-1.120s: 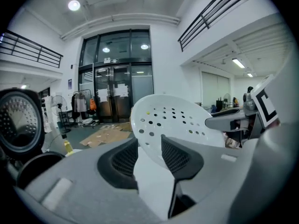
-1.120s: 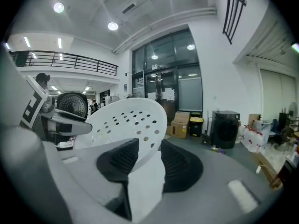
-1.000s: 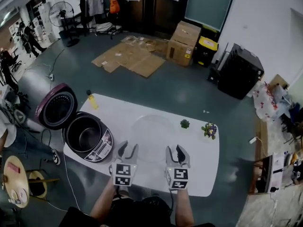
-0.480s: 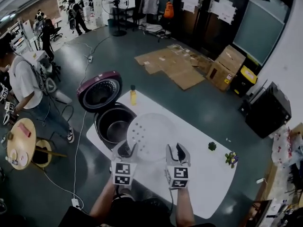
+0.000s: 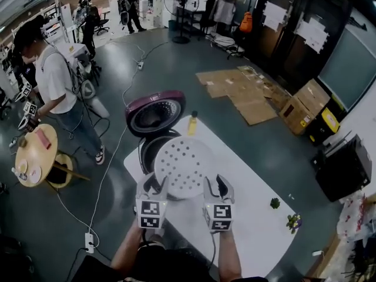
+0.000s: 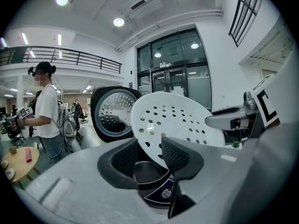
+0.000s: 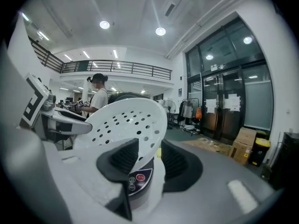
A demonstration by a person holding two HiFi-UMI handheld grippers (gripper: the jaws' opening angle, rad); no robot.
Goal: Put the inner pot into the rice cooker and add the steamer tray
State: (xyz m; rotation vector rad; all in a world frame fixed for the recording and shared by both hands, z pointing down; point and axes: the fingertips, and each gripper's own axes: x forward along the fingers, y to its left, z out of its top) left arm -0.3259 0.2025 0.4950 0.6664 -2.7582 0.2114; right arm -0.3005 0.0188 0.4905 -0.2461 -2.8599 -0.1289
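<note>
Both grippers hold the white perforated steamer tray [image 5: 184, 166] by its near rim, above the table. My left gripper [image 5: 154, 184] is shut on the tray's left edge, my right gripper [image 5: 218, 187] on its right edge. The tray hangs tilted, partly over the open rice cooker [image 5: 148, 152], whose maroon lid [image 5: 155, 113] stands up behind. In the left gripper view the tray [image 6: 170, 120] rises from the left gripper [image 6: 149, 154], and the metal inner pot [image 6: 147, 169] sits inside the cooker below. In the right gripper view the tray [image 7: 126, 120] passes through the right gripper [image 7: 147, 160] above the cooker's control panel [image 7: 135, 181].
The cooker stands at the left end of a white table [image 5: 252, 216]. A yellow bottle [image 5: 192, 123] is behind the cooker; a small plant [image 5: 275, 202] and flowers [image 5: 293, 222] sit far right. A person [image 5: 56, 78] and a round wooden table [image 5: 36, 155] are at left.
Both grippers carried the tray leftward from the table's middle to the rice cooker, turning as they went. The tray now covers part of the cooker's opening.
</note>
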